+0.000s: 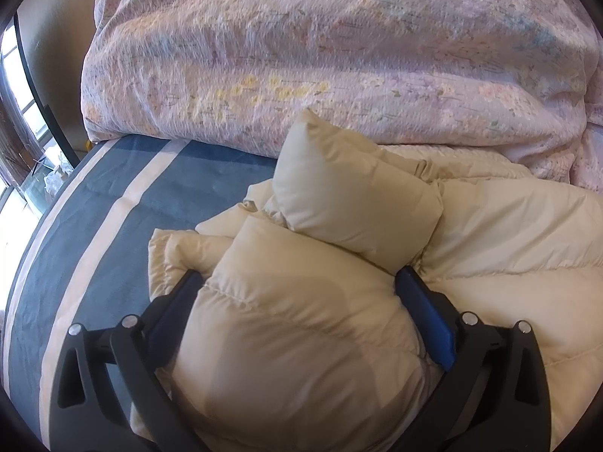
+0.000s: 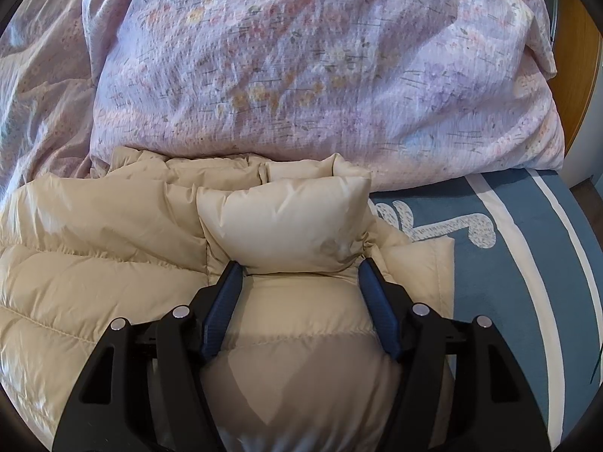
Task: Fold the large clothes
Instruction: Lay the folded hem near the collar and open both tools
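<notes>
Here the cream puffer jacket [image 1: 294, 324] bulges between both grippers' fingers [image 2: 222, 301].

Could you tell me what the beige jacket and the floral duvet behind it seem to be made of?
Jacket: probably thin nylon or polyester shell with down-like filling; it has a soft sheen and stitched, puffy sections. Duvet: likely matte woven cotton or a blend, crinkled like seersucker, with a printed flower pattern; the filling cannot be seen.

My left hand-held gripper [image 1: 301, 286] is black plastic with silver screws. Blue pads line its fingers [image 1: 426, 309]. My right hand-held gripper [image 2: 300, 275] matches.
</notes>
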`<move>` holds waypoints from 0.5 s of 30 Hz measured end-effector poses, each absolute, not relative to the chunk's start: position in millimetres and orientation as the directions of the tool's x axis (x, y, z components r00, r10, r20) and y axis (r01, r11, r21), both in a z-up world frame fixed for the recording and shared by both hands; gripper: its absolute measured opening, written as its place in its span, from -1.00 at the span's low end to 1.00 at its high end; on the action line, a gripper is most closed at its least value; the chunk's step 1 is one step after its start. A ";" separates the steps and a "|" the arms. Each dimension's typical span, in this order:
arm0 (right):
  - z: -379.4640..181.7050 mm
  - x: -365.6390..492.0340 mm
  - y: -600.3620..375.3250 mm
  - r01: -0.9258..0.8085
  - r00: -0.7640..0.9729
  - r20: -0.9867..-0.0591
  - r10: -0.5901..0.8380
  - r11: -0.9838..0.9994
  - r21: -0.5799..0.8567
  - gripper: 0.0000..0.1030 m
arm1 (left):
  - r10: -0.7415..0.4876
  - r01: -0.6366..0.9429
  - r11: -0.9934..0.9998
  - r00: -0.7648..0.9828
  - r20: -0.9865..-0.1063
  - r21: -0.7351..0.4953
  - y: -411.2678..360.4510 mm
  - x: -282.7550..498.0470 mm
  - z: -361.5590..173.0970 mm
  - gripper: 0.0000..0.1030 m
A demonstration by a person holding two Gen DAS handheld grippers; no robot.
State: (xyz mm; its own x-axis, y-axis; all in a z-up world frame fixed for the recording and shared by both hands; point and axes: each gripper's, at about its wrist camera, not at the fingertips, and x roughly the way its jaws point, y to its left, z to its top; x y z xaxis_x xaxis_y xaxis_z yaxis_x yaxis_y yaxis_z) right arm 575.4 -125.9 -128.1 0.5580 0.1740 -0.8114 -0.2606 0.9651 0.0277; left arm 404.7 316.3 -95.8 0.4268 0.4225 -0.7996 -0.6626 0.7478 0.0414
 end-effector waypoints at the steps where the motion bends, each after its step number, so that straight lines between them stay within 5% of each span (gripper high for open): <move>1: -128.1 575.5 -126.2 -0.261 0.558 -0.811 0.174 0.965 0.028 0.29 | 0.423 -0.663 0.748 0.427 -0.800 0.042 316.3 404.8 -95.9 0.97; 15: -126.6 577.6 -130.5 -0.256 0.559 -0.809 0.182 0.966 0.040 0.30 | 0.422 -0.663 0.748 0.426 -0.800 0.042 315.7 405.4 -95.4 0.97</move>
State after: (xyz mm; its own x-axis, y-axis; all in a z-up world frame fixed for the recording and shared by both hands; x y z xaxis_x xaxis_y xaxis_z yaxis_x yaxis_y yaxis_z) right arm 577.6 -130.5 -126.6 0.5587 0.1820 -0.8091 -0.2561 0.9658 0.0403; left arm 405.4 315.7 -95.4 0.4256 0.4222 -0.8004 -0.6626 0.7477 0.0421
